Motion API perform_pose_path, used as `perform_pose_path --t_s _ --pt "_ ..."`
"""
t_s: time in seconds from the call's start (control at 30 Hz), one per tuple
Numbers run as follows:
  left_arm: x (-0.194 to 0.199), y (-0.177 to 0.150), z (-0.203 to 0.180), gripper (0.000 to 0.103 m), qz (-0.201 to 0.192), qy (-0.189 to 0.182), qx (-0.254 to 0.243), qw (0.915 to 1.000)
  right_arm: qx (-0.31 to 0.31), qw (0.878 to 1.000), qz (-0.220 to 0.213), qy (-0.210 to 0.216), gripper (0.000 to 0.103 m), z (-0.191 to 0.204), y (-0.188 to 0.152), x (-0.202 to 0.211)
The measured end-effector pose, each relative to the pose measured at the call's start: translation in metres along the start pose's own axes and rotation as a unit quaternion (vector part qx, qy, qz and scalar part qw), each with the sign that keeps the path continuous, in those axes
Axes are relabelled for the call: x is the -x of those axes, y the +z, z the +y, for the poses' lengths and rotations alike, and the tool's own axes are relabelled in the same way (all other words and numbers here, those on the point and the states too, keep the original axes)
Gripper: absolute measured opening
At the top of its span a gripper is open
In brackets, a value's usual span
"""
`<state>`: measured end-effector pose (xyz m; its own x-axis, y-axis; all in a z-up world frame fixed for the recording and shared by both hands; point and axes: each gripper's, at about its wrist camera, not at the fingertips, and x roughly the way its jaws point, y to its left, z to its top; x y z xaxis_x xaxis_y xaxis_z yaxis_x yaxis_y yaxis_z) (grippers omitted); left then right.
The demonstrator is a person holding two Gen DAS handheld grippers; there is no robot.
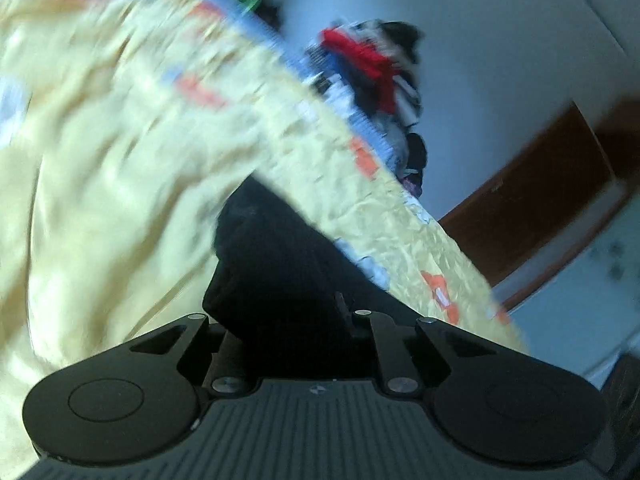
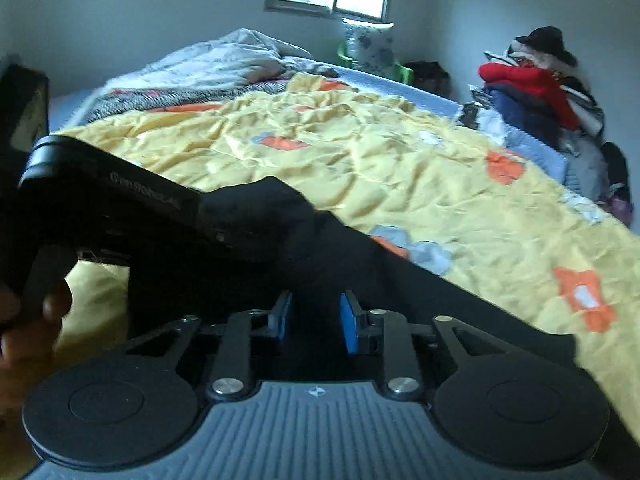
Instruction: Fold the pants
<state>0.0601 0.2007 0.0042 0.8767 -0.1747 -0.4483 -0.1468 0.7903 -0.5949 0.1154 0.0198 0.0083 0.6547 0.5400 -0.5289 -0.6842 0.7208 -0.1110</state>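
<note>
where the left wrist view is blurred, the left gripper (image 1: 316,320) has its jaws drawn nearly together, buried in the black pants (image 1: 276,264), which lie over the yellow quilt (image 1: 100,160). from the right wrist view, the right gripper (image 2: 314,320) shows blue pads (image 2: 350,328) pinching the black pants (image 2: 360,264) over the same quilt (image 2: 400,160); the left gripper (image 2: 248,220) grips the cloth alongside, a hand (image 2: 24,320) at its handle.
</note>
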Motion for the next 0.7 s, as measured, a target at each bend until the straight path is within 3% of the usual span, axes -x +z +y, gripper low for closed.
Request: perform_pose_path --t_s 0.1,0.27,0.47,0.7 --pt "0.018 -0.003 -0.039 0.016 -0.033 -0.001 -0.082 0.9961 -0.003 0.999 -0.036 -0.001 0.026 -0.001 0.002 0.015" --pt "0.034 -0.016 -0.108 0.016 -0.073 -0.010 -0.204 0.9762 -0.050 0.994 -0.101 0.002 0.026 -0.027 -0.003 0.059" --pt "0.023 -0.046 -0.180 0.018 -0.065 -0.065 -0.275 0.9571 -0.159 0.977 -0.144 0.003 0.026 -0.087 -0.037 0.123" --pt "-0.006 -0.104 -0.255 0.024 -0.038 -0.109 -0.343 0.9321 -0.201 0.966 -0.153 -0.048 0.026 -0.136 -0.085 0.180"
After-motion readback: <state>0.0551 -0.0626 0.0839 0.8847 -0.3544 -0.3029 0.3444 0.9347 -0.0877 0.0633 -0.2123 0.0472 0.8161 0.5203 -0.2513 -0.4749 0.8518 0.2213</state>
